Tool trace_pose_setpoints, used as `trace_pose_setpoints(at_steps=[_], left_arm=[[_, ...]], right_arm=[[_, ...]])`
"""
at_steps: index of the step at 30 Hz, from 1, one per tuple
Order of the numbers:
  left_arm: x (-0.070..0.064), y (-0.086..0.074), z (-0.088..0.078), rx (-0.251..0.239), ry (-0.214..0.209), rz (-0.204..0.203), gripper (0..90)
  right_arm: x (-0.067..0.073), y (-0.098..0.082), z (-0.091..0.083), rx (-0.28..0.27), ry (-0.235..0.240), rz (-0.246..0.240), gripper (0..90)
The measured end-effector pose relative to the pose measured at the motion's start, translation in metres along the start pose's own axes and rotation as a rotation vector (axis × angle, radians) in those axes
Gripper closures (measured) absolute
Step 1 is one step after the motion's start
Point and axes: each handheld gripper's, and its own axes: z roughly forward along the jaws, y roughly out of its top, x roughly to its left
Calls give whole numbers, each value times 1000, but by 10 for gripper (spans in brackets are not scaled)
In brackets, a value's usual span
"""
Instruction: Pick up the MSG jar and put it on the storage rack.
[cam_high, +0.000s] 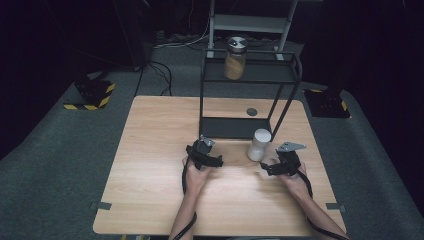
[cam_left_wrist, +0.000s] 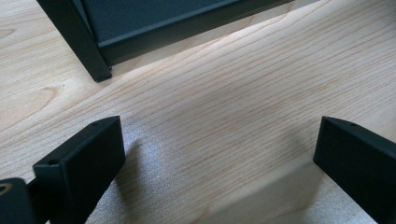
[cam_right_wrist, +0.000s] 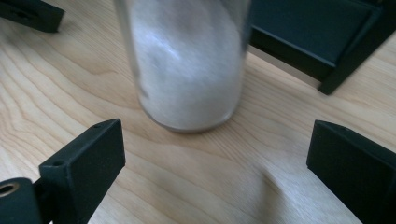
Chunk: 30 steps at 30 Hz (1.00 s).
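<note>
While both jaws stand wide apart, the right hand-held gripper (cam_right_wrist: 215, 172) faces a white-filled jar (cam_right_wrist: 187, 60) standing on the bench (cam_right_wrist: 56, 88) just ahead, untouched. Left of it, the left hand-held gripper (cam_left_wrist: 219, 168) gapes likewise, empty, near the black rack (cam_left_wrist: 140, 28).

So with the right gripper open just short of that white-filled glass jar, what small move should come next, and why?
Probably ease the right gripper forward until its jaws flank the clear glass jar of white powder, then close. Both jaws stand wide apart with the jar upright on the light wooden table just ahead of them and roughly centred, apart from both. The black metal two-tier rack stands close behind, so go slowly.
</note>
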Motion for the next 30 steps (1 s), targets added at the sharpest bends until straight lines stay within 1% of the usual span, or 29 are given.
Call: trace_pose_setpoints(at_steps=[5,20,23,26,28,30], left_arm=[[0,0,0,0,0,0,21],[0,0,0,0,1,0,21],[0,0,0,0,1,0,21],[0,0,0,0,1,0,21],[0,0,0,0,1,0,21],[0,0,0,0,1,1,21]], right_arm=[[4,6,2,-12,12,-15,37],[7,30,7,-68,36,-28,57],[7,34,9,-83,35,-26,67],[4,39,12,-99,37,-6,89],[3,41,13,-106,36,3,89],[3,41,13,-108,34,3,99]])
